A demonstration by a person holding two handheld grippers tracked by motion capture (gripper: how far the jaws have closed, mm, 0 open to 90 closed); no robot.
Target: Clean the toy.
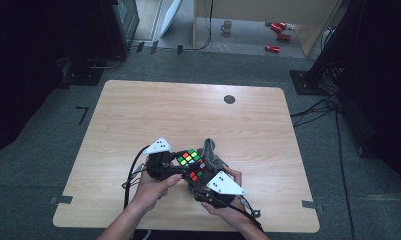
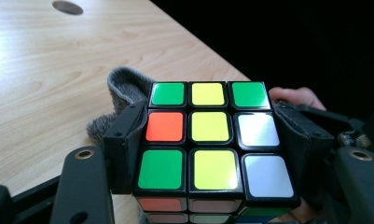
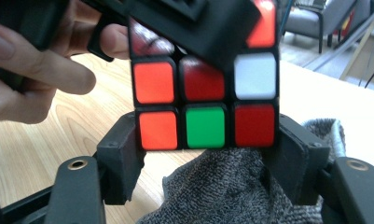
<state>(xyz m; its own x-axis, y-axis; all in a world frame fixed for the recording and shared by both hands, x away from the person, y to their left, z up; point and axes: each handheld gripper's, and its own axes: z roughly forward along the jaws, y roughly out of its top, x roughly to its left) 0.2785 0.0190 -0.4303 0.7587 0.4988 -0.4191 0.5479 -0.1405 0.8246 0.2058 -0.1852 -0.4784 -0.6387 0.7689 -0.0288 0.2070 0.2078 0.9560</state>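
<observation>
Glossy plastic puzzle cube held just above the near middle of a pale wooden table, pinched from two sides at once. Left gripper clamped across the cube's layer nearest its camera, black jaws flat against opposite sides; top face seen here with green, yellow, orange and white stickers. Right gripper closed on the bottom row of another face, showing orange, green and red squares, jaws hugging the two end pieces. Grey terry cloth lying rumpled on the wood directly beneath, fuzzy and soft against the hard, shiny cube.

Judged as a layer twist in progress. Best done by keeping one gripper steady as an anchor while turning the other squarely about the cube's axis, layers kept aligned to avoid jamming. Grip pressure firm but even, since smooth stickers and rounded black edges may slip under hard pads. Cloth below likely to cushion any drop.

Small dark round hole near the table's far edge. Bare hands wrapped round both tool handles.
</observation>
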